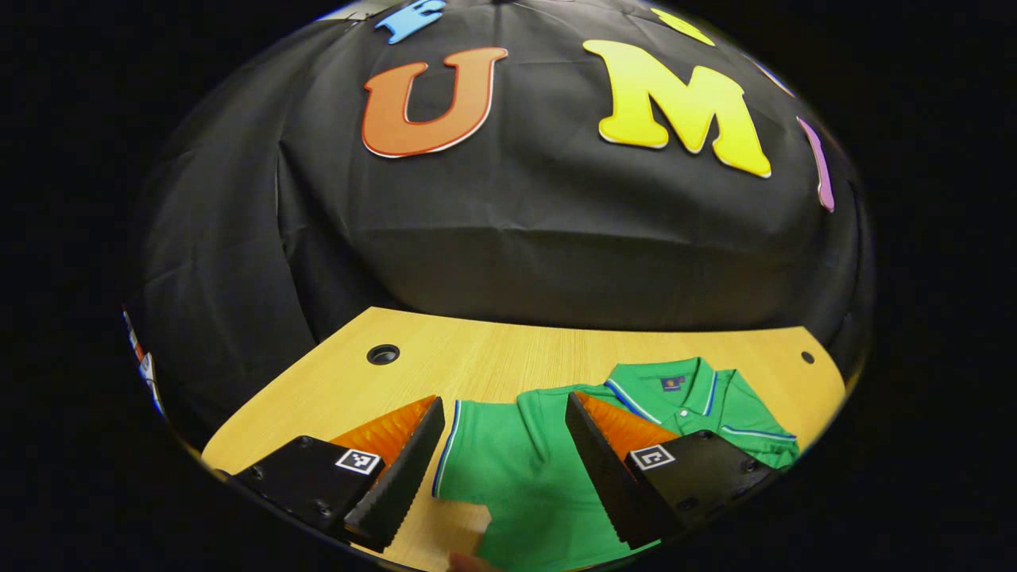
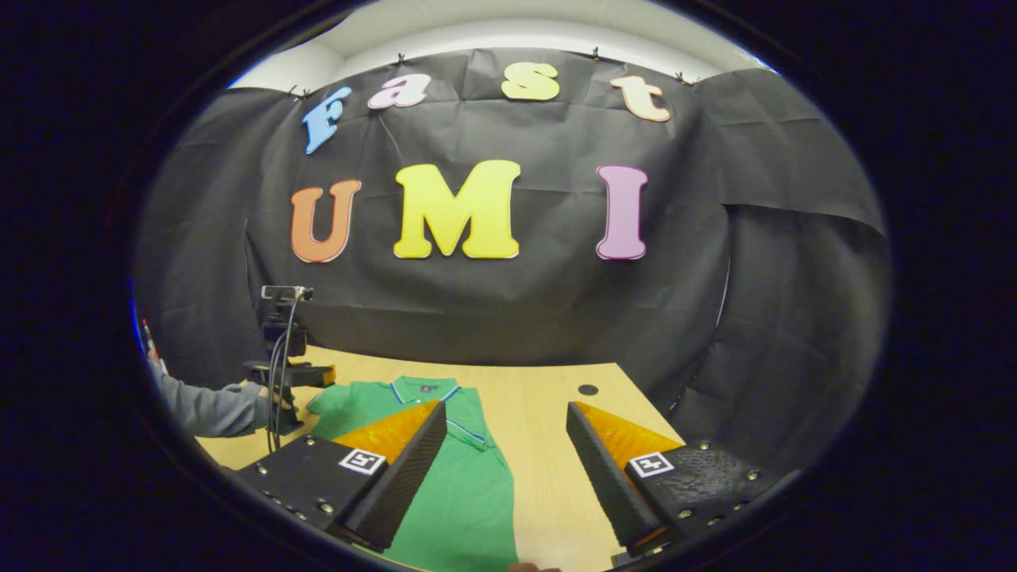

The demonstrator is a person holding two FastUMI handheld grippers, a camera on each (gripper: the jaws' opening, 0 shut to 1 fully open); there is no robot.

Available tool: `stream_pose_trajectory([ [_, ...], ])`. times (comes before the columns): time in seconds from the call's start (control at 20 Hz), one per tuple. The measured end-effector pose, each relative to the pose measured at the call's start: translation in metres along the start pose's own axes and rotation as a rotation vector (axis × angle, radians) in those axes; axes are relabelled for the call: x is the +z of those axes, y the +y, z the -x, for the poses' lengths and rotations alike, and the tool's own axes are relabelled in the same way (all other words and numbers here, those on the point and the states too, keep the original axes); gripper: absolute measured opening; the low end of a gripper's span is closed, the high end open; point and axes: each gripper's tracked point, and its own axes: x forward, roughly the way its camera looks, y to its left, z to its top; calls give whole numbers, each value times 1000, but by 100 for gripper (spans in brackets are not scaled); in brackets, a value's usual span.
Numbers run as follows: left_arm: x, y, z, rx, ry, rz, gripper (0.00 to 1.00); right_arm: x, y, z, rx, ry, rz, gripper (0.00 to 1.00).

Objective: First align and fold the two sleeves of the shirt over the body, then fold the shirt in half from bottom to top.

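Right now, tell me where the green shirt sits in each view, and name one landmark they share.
Left gripper view: green shirt at bottom centre, between the tool's fingers.
Right gripper view: shirt at bottom, left of centre, by the left finger.
Shared landmark: the shirt's collar.

A recording booth: black cloth wall (image 2: 508, 302) behind a wooden table (image 1: 493, 357), tripod-mounted camera (image 2: 282, 302).

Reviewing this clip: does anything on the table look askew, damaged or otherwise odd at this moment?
Nothing stands out. The green polo shirt with blue-and-white trim lies flat on the light wooden table, collar toward the booth wall. One sleeve already looks folded over the body, the other sticks out. Left gripper and right gripper hover open above it.
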Motion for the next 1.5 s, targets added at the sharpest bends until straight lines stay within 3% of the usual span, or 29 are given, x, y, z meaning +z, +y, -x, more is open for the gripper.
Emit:
stream_pose_trajectory([
  [0.2,-18,-10,-17,-26,54,20,97,-6,-15,3,-20,24,2,95],
  [0.35,-20,-4,-24,4,70,71,97,-11,-13,-12,29,46,1,95],
  [0.6,-45,28,-60,101,228,329,99,-13,-19,-41,104,80,23,96],
  [0.7,-56,42,-77,137,265,369,98,-19,-32,-41,95,92,32,95],
  [1.0,-67,54,-105,171,340,194,98,-37,-67,-39,34,151,-15,95],
  [1.35,-58,47,-95,92,392,126,94,-50,-73,-41,16,199,-27,95],
  [1.5,-55,50,-87,117,398,118,33,-48,-77,-42,2,201,-50,95],
])
